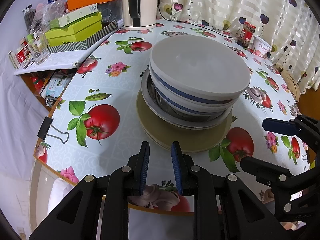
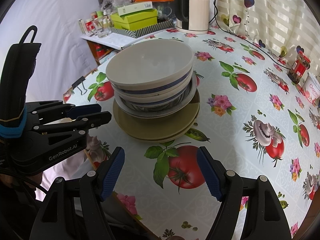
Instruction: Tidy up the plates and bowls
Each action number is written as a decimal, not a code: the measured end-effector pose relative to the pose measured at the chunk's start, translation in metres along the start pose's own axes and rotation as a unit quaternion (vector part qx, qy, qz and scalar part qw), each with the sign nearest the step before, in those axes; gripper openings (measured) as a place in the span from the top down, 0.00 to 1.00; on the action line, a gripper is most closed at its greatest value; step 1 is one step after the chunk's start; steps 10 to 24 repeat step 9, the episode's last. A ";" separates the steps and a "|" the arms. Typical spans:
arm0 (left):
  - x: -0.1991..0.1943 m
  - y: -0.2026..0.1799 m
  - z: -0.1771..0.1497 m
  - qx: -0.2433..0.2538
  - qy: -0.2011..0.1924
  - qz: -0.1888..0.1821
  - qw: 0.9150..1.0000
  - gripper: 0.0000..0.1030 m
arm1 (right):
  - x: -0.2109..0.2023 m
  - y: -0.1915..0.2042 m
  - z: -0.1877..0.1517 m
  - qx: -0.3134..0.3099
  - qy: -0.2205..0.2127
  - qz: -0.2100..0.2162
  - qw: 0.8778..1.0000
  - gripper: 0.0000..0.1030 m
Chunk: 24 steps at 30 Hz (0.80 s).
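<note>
Nearest the table's front edge, the left gripper [image 1: 160, 150] hovers with its jaws parted by a narrow gap and nothing between them, its tips just short of the olive plates [image 1: 180, 140]. The right gripper [image 2: 160, 158] hangs beside it, a little further along the same edge, jaws spread wide and equally empty over a printed tomato on the tablecloth [image 2: 250, 104].

Just beyond both sits the single stack, near the middle of the table toward its left edge. From the bottom it appears to hold two olive plates, then a steel dish [image 1: 152, 100] with a broad grey rim, then what look like three bowls nested together: two with blue bands [image 1: 180, 94] and a plain grey top bowl [image 1: 200, 64]. The exact bowl count is hard to tell under the overlap.

The crockery looks already gathered, so the task seems nearly or fully done; no loose plate or bowl shows elsewhere.

At the far edge stand one kettle [image 1: 139, 6], one jar [image 1: 247, 34] and one white tub [image 1: 262, 46].
</note>
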<state>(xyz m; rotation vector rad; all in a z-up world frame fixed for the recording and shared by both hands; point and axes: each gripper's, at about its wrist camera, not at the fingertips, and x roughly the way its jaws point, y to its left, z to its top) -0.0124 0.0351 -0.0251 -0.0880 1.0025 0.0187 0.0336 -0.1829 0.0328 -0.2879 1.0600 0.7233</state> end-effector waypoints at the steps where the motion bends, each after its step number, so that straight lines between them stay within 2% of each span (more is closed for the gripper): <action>1: 0.000 0.000 -0.002 0.000 0.000 0.000 1.000 0.77 | 0.000 0.000 0.000 0.000 0.000 0.000 1.000 0.27; 24: -0.001 0.001 0.002 -0.002 0.001 0.002 1.000 0.77 | 0.000 0.000 0.000 0.000 0.000 0.000 1.000 0.27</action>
